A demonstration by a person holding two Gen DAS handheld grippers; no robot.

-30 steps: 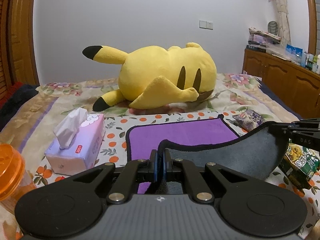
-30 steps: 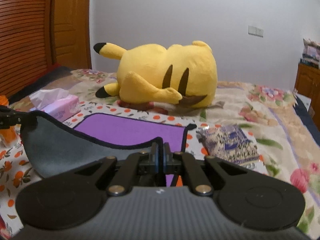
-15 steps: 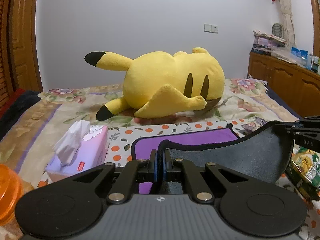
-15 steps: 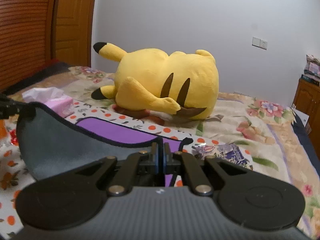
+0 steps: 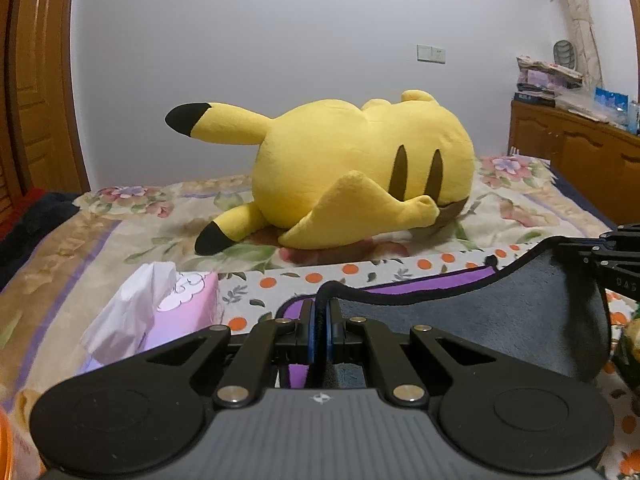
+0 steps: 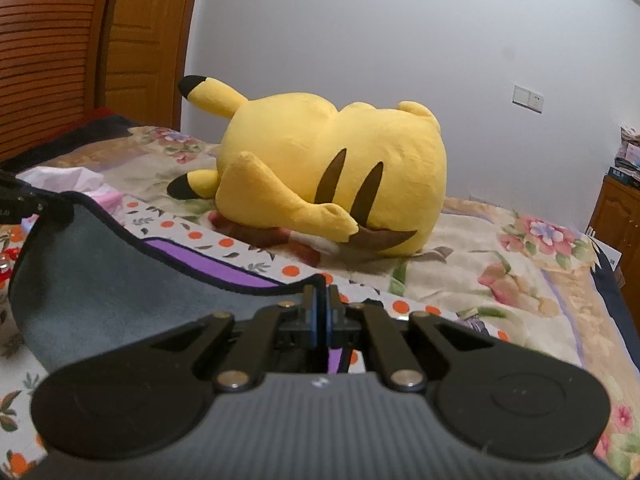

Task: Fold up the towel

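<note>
The towel point(image 5: 500, 316) is purple on one face and grey on the other, with a dark hem. Its near edge is lifted off the bed, grey side toward me, sagging between the two grippers. My left gripper point(image 5: 320, 312) is shut on the near left corner. My right gripper point(image 6: 320, 304) is shut on the near right corner; it also shows at the right edge of the left wrist view point(image 5: 616, 256). A strip of the purple face point(image 6: 216, 268) still lies on the bed beyond the lifted edge.
A big yellow plush toy point(image 5: 360, 180) lies on the bed just beyond the towel. A pink tissue box point(image 5: 160, 312) stands to the left. Snack packets point(image 6: 476, 324) lie to the right. A wooden cabinet point(image 5: 580, 164) stands at far right, wooden doors point(image 6: 80, 40) at left.
Both grippers have risen and moved forward toward the plush with the towel's near edge. Less of the purple face shows now; the grey underside covers more of it.
</note>
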